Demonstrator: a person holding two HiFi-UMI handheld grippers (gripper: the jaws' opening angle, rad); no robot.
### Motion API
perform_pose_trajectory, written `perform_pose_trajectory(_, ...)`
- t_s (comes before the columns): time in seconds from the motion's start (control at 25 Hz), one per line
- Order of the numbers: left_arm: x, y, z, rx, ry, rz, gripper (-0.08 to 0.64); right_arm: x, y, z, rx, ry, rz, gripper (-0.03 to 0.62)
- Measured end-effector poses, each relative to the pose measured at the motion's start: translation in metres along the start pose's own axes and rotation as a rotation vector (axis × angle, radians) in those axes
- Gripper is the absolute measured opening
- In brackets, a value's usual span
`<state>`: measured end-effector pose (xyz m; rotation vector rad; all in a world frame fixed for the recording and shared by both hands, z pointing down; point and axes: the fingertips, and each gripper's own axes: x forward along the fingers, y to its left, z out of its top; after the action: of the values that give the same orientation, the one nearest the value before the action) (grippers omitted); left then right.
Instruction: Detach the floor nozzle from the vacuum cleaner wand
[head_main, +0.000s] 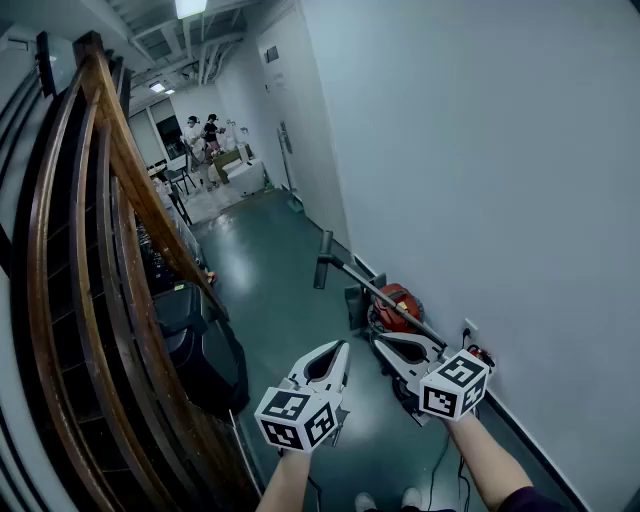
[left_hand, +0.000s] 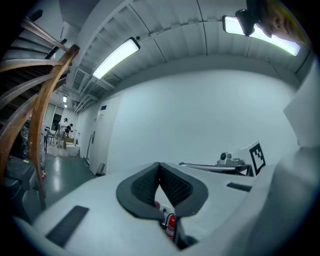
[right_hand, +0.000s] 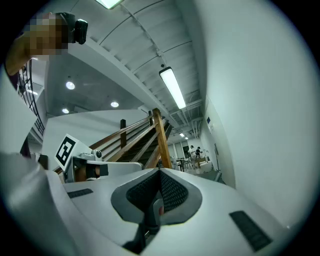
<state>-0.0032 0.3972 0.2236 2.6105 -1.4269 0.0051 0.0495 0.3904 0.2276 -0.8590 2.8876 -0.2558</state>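
The vacuum cleaner's red body (head_main: 400, 305) stands on the floor against the right wall. Its grey wand (head_main: 385, 298) slants up and left from there and ends in a dark upright piece (head_main: 322, 260). I cannot tell which part is the floor nozzle. My left gripper (head_main: 342, 348) is held level and shut, empty, just left of the vacuum. Beside it my right gripper (head_main: 378, 340) is also shut and empty, right above the vacuum's near end. In the left gripper view the jaws (left_hand: 159, 165) meet, with a red part (left_hand: 171, 225) showing below them. In the right gripper view the jaws (right_hand: 160, 171) meet too.
A wooden stair railing (head_main: 110, 250) curves down the left side, with a black bin (head_main: 205, 350) at its foot. The green floor (head_main: 270, 270) runs on to a far room where people (head_main: 200, 135) stand by furniture. A white wall (head_main: 480, 180) bounds the right.
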Motion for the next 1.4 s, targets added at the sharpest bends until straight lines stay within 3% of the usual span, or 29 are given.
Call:
perform_pose_trajectory(0.2, -0.01, 0.016, 0.0, 0.052, -0.015, 0.034, 0.005, 0.013, 0.01, -0.003, -0.036, -0.019, -0.016, 0.017)
perform_pose_trajectory(0.44, -0.026, 0.036, -0.001, 0.04, -0.027, 0.028, 0.005, 0.029, 0.023, -0.01, -0.015, -0.04, -0.038, 0.017)
perform_pose_trajectory(0.76, -0.026, 0.056, -0.012, 0.058, -0.011, 0.017, 0.005, 0.044, 0.03, -0.024, -0.072, -0.016, -0.074, 0.017)
perform_pose_trajectory(1.12, 0.011, 0.081, -0.026, 0.038, 0.016, 0.006, 0.005, 0.064, -0.012, -0.034, -0.055, 0.001, -0.103, 0.017)
perform_pose_trajectory(1.4, 0.065, 0.106, -0.032, 0.039, 0.046, 0.012, 0.005, 0.087, -0.069, -0.04, -0.03, 0.01, -0.107, 0.017)
